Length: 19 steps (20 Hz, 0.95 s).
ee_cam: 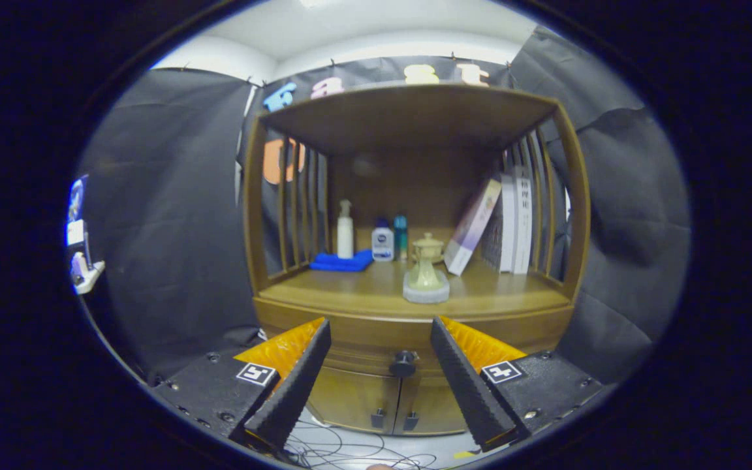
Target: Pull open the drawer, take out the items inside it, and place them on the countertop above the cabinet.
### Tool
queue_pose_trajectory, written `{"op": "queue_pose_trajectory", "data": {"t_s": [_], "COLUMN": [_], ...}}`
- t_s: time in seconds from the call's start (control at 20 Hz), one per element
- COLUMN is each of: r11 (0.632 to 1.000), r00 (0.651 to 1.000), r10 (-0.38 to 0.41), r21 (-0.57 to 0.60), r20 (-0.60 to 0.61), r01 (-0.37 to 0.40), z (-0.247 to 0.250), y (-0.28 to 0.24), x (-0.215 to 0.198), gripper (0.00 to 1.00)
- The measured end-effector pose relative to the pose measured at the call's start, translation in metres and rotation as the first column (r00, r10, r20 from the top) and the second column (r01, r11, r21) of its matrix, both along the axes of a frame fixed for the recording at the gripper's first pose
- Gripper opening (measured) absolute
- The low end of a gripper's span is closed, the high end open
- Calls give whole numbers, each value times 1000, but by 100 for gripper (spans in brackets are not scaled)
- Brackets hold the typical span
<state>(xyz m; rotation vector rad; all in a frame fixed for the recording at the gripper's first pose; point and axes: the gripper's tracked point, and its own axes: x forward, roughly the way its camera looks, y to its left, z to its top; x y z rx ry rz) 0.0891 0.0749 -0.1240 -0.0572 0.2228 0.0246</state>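
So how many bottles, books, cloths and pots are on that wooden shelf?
Bottles: 3 (white pump bottle, white bottle, teal bottle)
Books: 3 (leaning book, upright books)
Blue cloth: 1
Lidded pot: 1
Total: 8

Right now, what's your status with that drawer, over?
Hand-held gripper open, empty. Drawer shut, its knob just ahead between the fingers. Path to knob clear.
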Motion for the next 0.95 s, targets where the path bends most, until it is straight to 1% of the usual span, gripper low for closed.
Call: {"op": "queue_pose_trajectory", "data": {"t_s": [0.2, 0.35, 0.5, 0.75, 0.95], "r11": [999, 998, 997, 996, 996], "r00": [997, 995, 994, 986, 980], "r10": [39, 55, 69, 85, 68], "r21": [-4, 15, 28, 28, 38], "r20": [60, 84, 90, 145, 185], "r01": [-39, -56, -72, -90, -77], "z": [61, 87, 106, 123, 125], "y": [-19, -34, -48, -68, -89], "x": [-53, -83, -111, -156, -169], "gripper": [100, 100, 100, 99, 99]}}
